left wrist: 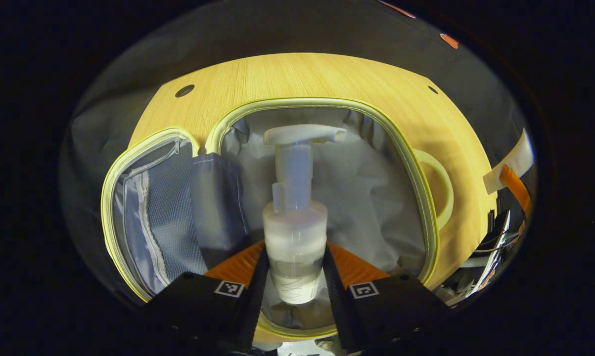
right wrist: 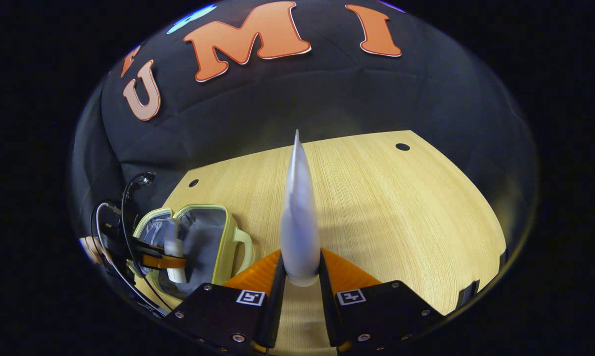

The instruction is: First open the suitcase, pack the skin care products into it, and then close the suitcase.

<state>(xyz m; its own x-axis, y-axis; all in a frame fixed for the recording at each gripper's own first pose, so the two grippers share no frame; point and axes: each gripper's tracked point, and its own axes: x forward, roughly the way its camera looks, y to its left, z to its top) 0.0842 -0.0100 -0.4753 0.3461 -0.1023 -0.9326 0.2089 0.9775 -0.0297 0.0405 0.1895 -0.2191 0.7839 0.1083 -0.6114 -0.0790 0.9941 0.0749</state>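
In the left gripper view my left gripper (left wrist: 295, 257) is shut on a white pump bottle (left wrist: 295, 217), held above the open suitcase (left wrist: 416, 173). The case has a pale yellow rim, grey lining and a mesh-pocket lid (left wrist: 159, 217) folded to the left. In the right gripper view my right gripper (right wrist: 300, 274) is shut on a white tube (right wrist: 298, 217) with its tapered end pointing up, held above the wooden table (right wrist: 401, 212). Farther left in that view, the left gripper (right wrist: 171, 261) holds the pump bottle (right wrist: 174, 254) over the suitcase (right wrist: 225, 232).
The suitcase lies on a light wooden table (left wrist: 297, 79) with small round holes. The black booth wall stands behind it. Cables and a hand (right wrist: 92, 249) show at the left edge of the right gripper view. Bare tabletop lies to the right of the suitcase.
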